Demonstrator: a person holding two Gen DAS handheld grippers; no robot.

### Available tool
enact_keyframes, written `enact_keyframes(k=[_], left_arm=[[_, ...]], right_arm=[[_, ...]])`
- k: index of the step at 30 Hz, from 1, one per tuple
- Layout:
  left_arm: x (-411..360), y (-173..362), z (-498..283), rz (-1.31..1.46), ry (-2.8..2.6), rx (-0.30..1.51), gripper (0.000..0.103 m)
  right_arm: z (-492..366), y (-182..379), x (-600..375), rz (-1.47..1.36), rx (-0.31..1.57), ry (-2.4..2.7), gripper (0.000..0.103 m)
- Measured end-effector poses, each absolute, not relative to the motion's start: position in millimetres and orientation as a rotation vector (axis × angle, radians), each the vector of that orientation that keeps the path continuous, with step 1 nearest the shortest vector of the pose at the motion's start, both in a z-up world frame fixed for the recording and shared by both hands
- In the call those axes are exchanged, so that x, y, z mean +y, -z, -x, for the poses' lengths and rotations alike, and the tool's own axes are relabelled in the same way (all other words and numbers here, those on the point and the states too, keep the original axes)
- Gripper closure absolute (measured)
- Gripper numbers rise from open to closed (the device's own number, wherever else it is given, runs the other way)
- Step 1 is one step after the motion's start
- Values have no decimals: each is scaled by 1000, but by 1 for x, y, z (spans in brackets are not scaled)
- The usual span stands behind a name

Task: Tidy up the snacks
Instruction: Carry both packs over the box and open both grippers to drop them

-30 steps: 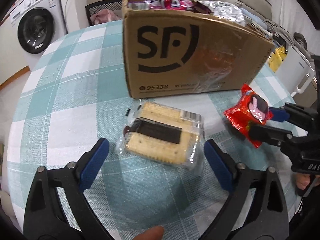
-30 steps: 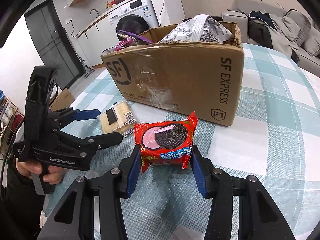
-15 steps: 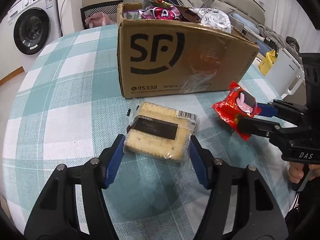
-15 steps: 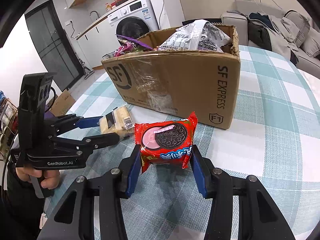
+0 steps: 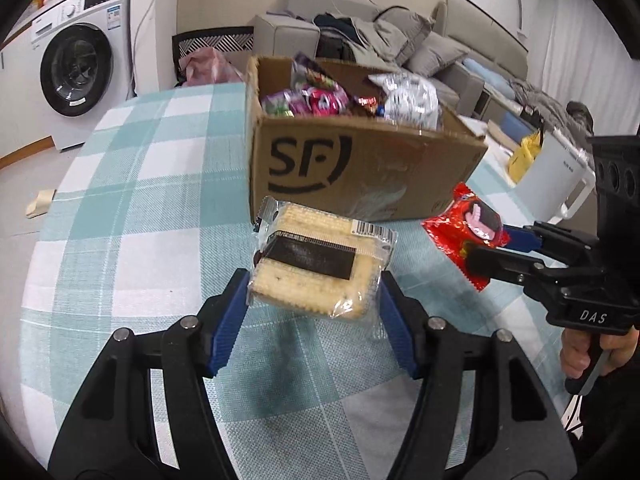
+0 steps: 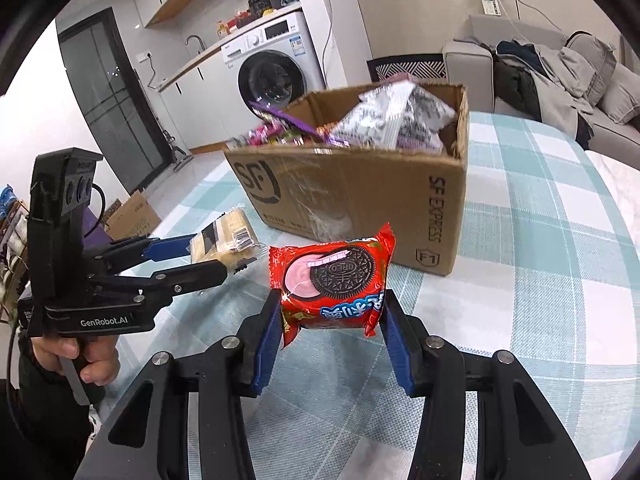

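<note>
My left gripper [image 5: 314, 308] is shut on a clear pack of crackers [image 5: 320, 260] with a dark label and holds it above the table. The pack also shows in the right wrist view [image 6: 224, 240]. My right gripper [image 6: 330, 340] is shut on a red Oreo pack [image 6: 332, 284] and holds it above the table; it also shows in the left wrist view [image 5: 466, 234]. An open brown SF cardboard box [image 5: 360, 168] holding several snack bags stands beyond both grippers and also shows in the right wrist view [image 6: 360, 196].
The round table has a teal and white checked cloth [image 5: 140, 200]. A washing machine [image 5: 76, 64] stands at the far left, a grey sofa with clothes [image 5: 400, 40] behind the box. A white bin with a yellow bag [image 5: 548, 176] is off the table's right side.
My left gripper closed on the cracker pack and lifted it off the table. Both grippers have risen, so the box's open top now shows. The right gripper still holds the Oreo pack.
</note>
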State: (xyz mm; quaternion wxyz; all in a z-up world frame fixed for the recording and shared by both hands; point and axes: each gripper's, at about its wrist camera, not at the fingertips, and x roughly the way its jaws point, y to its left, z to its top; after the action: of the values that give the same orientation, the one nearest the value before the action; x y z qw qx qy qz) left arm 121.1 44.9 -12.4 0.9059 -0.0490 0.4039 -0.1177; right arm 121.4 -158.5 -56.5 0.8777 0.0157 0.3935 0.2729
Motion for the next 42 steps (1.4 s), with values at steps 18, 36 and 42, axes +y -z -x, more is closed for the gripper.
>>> enact_keyframes(k=[18,36,42], left_arm=[[62,-67,-90,132,198,659,42],[63,-126,-101,135,175,556,42],[59,-134,-116,128,173,550,42]], right_arm=[[-101,-8,-169,-14,685,-551,55],[-105,-57,-167,-13,588,-522,55],[-118,-63,-168,-37,573,-503,55]])
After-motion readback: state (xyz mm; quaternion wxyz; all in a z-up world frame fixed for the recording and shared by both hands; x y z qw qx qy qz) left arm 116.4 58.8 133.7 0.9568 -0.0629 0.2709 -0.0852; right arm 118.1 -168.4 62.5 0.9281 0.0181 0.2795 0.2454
